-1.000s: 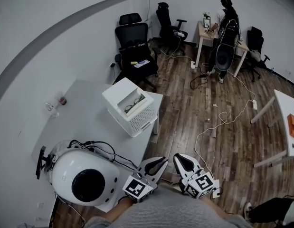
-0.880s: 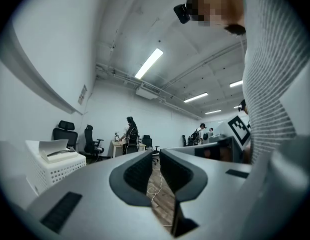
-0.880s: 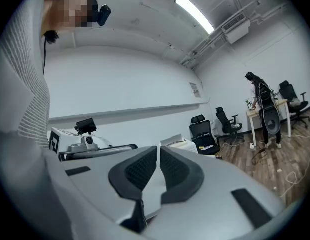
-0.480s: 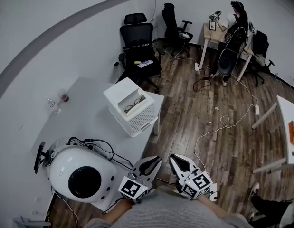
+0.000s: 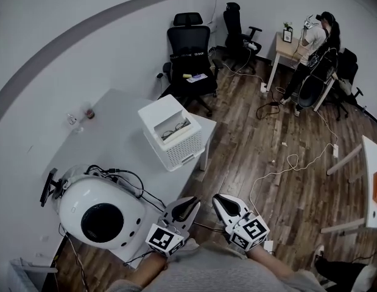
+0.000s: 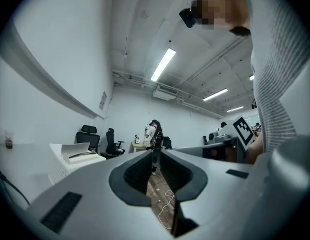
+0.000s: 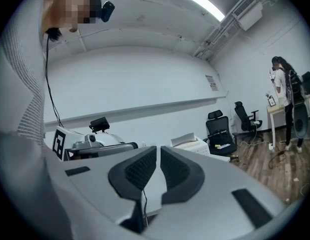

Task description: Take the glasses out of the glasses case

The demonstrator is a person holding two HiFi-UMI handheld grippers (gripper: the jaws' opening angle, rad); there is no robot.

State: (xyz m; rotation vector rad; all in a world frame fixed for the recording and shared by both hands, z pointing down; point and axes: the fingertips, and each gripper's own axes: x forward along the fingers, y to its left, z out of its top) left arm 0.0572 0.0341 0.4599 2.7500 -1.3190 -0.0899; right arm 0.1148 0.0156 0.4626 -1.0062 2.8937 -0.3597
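Glasses: dark frame, lying flat in the open top recess of the white, perforated glasses case. Their long axis runs along the recess, lower left to upper right in the head view. Which way the lenses face is too small to tell.

The case stands on the white bench, near its far right corner. In the left gripper view the glasses show as a thin dark line on top of the case.

Left claw: jaws together at the tips, nothing between them; only floor shows through the slit behind.

Right claw: jaws together, empty.

Both claws are held low against the person's body, off the near edge of the bench, side by side and well apart from the case.

Also on the bench: a white domed device with black cables, near the left claw.
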